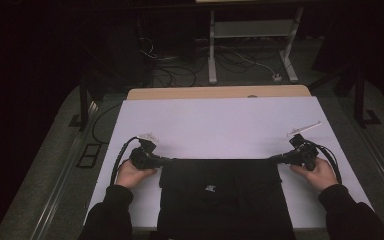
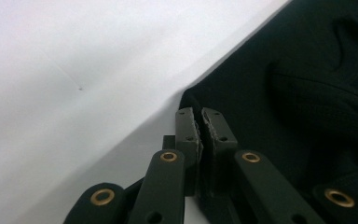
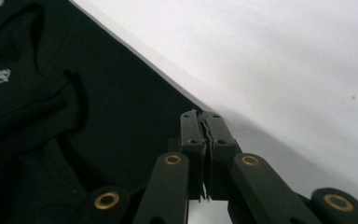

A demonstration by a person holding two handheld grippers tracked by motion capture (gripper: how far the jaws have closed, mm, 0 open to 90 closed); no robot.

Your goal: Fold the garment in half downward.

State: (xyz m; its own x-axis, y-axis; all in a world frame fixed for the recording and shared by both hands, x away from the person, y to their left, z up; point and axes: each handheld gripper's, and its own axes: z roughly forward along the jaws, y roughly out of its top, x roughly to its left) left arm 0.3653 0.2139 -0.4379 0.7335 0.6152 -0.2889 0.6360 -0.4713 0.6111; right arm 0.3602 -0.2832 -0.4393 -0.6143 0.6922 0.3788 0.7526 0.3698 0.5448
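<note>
Left gripper (image 2: 200,119) clamped on the far left corner of the black garment (image 1: 225,197); jaws nearly together, thin fold of cloth pinched between the ribbed pads. Right gripper (image 3: 200,120) same story on the garment's far right corner, jaws closed with the fabric edge caught between them. Both grippers are matte black linkage arms with brass-ringed pivots; a black cable loops off each one. In the high view the left gripper (image 1: 162,161) and right gripper (image 1: 276,160) sit at opposite ends of the garment's far edge, which runs straight and taut between them. Left hand (image 1: 134,172) and right hand (image 1: 317,172) rest just outboard of the garment, dark sleeves behind them. Garment is soft, dark knit, roughly rectangular as laid, with a small white printed logo (image 1: 210,188) near its middle; folds and a raised seam show in the gripper views. It lies flat on the white smooth table sheet (image 1: 220,125), at the near edge, overhanging toward the person. Beyond the sheet, a bare strip of light wood tabletop (image 1: 215,92).
</note>
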